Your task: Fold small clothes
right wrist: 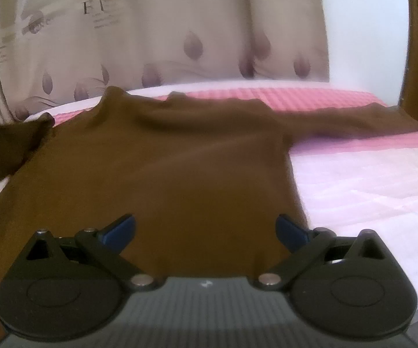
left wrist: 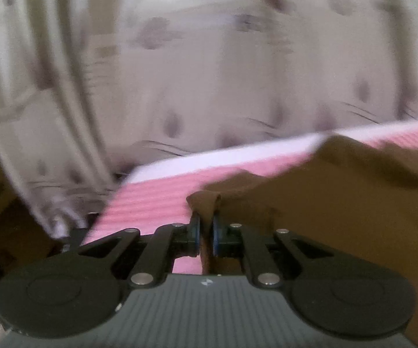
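Left gripper (left wrist: 206, 232), clenched on a bunched fold of the brown shirt (left wrist: 339, 203), above the pink striped bed cover (left wrist: 151, 203). Right gripper (right wrist: 206, 229), released, jaws spread wide over the shirt's (right wrist: 156, 168) lower edge. Shirt lies spread on the bed (right wrist: 368, 179), one sleeve (right wrist: 353, 119) extended right; patterned curtain (right wrist: 151, 43) behind

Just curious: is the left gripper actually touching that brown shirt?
Touching. The left wrist view shows the left gripper with its jaws closed on a pinched fold of the brown shirt, cloth squeezed between both pads.
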Available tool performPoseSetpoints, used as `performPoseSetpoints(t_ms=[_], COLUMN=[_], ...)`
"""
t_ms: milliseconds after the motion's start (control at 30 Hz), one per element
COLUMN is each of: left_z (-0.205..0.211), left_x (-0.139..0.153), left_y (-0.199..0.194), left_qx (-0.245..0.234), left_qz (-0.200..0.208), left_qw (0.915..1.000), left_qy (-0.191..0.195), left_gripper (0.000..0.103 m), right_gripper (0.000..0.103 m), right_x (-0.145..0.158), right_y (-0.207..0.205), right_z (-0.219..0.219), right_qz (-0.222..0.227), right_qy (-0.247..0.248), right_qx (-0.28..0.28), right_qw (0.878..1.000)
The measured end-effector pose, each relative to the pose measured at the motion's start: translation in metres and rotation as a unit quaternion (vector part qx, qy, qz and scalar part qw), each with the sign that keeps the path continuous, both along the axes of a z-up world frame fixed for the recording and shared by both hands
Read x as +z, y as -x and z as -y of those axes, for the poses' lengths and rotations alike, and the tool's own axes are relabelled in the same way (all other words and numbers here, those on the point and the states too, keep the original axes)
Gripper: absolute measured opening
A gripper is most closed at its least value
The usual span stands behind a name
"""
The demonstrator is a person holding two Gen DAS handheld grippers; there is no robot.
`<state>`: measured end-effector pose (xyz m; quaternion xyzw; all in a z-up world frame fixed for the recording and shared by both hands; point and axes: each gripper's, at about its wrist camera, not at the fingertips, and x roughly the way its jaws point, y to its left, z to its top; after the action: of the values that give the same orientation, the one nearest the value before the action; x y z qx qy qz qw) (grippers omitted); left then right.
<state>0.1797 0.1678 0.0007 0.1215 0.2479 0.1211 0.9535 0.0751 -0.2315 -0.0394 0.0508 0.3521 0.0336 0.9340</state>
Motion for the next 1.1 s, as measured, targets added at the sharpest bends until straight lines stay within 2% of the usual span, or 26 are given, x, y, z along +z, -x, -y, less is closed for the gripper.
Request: performPoseSetpoints(t_ms=[133, 200, 267, 400, 567, 667, 767, 867, 967, 1000, 1033, 1067, 1100], left_z=[-0.056, -0.081, -0.105, -0.143, -0.181, -0.199, -0.219, -0.242, -0.260, -0.266, -0.271, -0.275, -0.279], left_x=[0.033, 0.046, 0.056, 0.063, 0.051, 0.033, 0.004, -0.026, -0.048, -0.052, -0.055, -0.058, -0.057], left_y=[-0.016, -0.026, -0.034, -0.051, -0.065, -0.065, -0.058, -0.040, -0.014, -0.005, 0.003, 0.010, 0.019], left_qx=[0.067, 0.099, 0.123, 0.161, 0.186, 0.197, 0.219, 0.247, 0.282, 0.288, 0.295, 0.303, 0.315], left_qz=[0.015, 0.022, 0.024, 0.031, 0.022, 0.012, -0.018, -0.046, -0.057, -0.059, -0.062, -0.062, -0.054], left_qw=[0.9976, 0.9943, 0.9914, 0.9835, 0.9767, 0.9745, 0.9711, 0.9664, 0.9575, 0.9558, 0.9536, 0.9507, 0.9472], left_qy=[-0.011, -0.032, -0.039, -0.076, -0.104, -0.107, -0.093, -0.055, -0.019, -0.004, 0.009, 0.017, 0.022], left_gripper=[0.011, 0.011, 0.011, 0.011, 0.011, 0.011, 0.011, 0.012, 0.018, 0.024, 0.040, 0.049, 0.064], right_gripper=[0.103, 0.103, 0.103, 0.103, 0.103, 0.103, 0.103, 0.103, 0.103, 0.103, 0.103, 0.103, 0.103], right_x=[0.000, 0.001, 0.002, 0.001, -0.001, -0.002, -0.003, -0.003, -0.004, -0.004, -0.004, -0.004, -0.003], right_y=[-0.002, -0.002, -0.004, -0.006, -0.010, -0.012, -0.015, -0.016, -0.018, -0.018, -0.018, -0.018, -0.018], right_z=[0.003, 0.004, 0.004, 0.003, 0.000, -0.001, -0.002, -0.002, 0.001, 0.003, 0.006, 0.009, 0.013], right_qz=[-0.001, -0.001, -0.001, -0.006, -0.015, -0.019, -0.024, -0.025, -0.028, -0.030, -0.032, -0.032, -0.032], right_qy=[0.002, 0.003, 0.006, 0.012, 0.019, 0.022, 0.023, 0.022, 0.016, 0.011, 0.007, 0.002, -0.004], right_qx=[-0.003, -0.006, -0.007, -0.009, -0.007, -0.008, -0.007, -0.009, -0.012, -0.014, -0.017, -0.019, -0.022], right_qw=[1.000, 1.000, 1.000, 1.000, 1.000, 1.000, 0.999, 0.999, 0.999, 0.999, 0.999, 0.999, 0.999])
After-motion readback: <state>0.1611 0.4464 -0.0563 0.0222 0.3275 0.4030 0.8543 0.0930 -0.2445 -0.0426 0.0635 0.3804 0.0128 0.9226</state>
